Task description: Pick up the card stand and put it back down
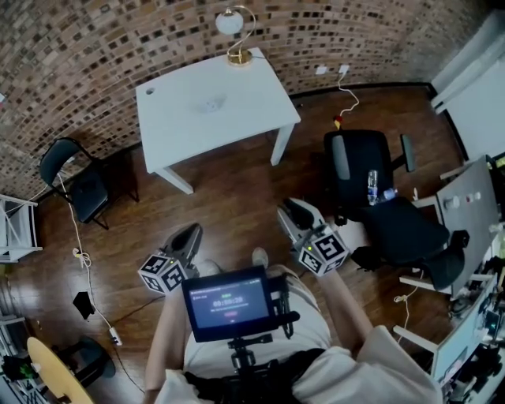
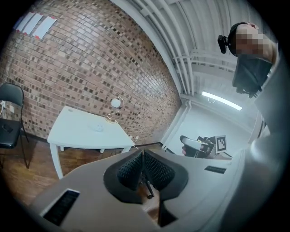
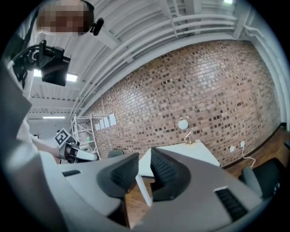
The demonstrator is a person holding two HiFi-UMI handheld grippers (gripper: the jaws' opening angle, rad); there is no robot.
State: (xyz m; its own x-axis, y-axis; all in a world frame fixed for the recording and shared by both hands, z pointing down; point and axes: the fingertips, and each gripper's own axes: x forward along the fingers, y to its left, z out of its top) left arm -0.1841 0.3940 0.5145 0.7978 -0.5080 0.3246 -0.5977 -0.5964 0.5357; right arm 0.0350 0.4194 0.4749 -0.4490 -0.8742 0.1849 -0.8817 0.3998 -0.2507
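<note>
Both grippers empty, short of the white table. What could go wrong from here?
1. The left gripper is shut; unless opened, it may bump the card stand, a small pale shape mid-table, instead of gripping it.
2. The lamp stands at the table's far edge; an overreach might tip it.

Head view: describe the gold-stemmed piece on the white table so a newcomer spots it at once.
Start at the white table against the brick wall. At its far edge by the wall stands a lamp-like piece: a curved gold stem with a white globe. The tabletop's only other item is flat, pale and central.
</note>
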